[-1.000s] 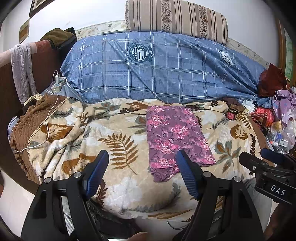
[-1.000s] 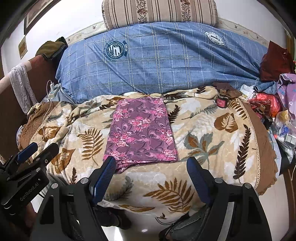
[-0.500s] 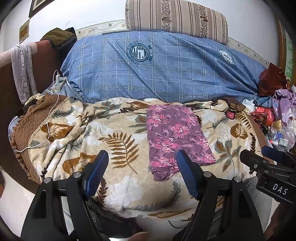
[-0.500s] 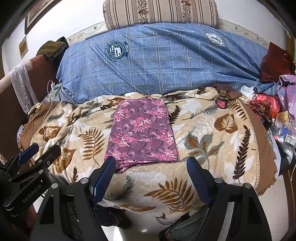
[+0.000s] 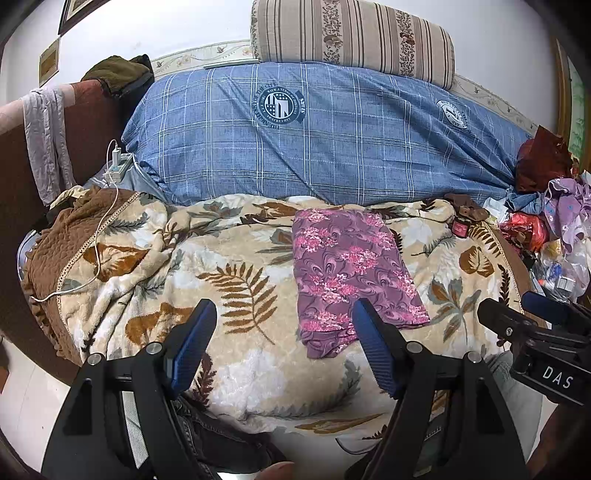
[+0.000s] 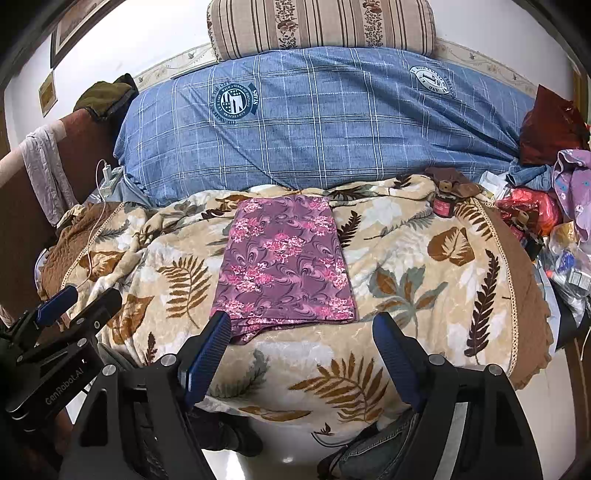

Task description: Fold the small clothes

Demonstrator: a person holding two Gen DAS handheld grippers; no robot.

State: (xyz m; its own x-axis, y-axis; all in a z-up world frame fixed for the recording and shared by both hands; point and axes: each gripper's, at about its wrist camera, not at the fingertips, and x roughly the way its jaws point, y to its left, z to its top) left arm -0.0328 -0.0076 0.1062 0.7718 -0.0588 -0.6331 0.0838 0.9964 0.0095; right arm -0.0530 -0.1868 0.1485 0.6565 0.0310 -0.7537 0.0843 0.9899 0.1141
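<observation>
A purple garment with pink flowers (image 5: pixel 351 266) lies flat and folded into a long rectangle on the leaf-print blanket (image 5: pixel 236 280); it also shows in the right wrist view (image 6: pixel 284 266). My left gripper (image 5: pixel 282 314) is open and empty, held above the blanket's near edge, left of the garment's near end. My right gripper (image 6: pixel 301 325) is open and empty, just short of the garment's near edge. The right gripper shows at the right in the left wrist view (image 5: pixel 535 314), and the left gripper at the left in the right wrist view (image 6: pixel 74 299).
A big blue checked pillow (image 6: pixel 314 122) and a striped bolster (image 6: pixel 321 26) lie behind. A heap of clothes and bags (image 6: pixel 554 206) sits at the right. A small red jar (image 6: pixel 443 205) stands near it. A white charger cable (image 5: pixel 99 229) runs over the blanket's left side.
Both grippers have shifted slightly; the garment and blanket have not moved. Both grippers stay open and empty.
</observation>
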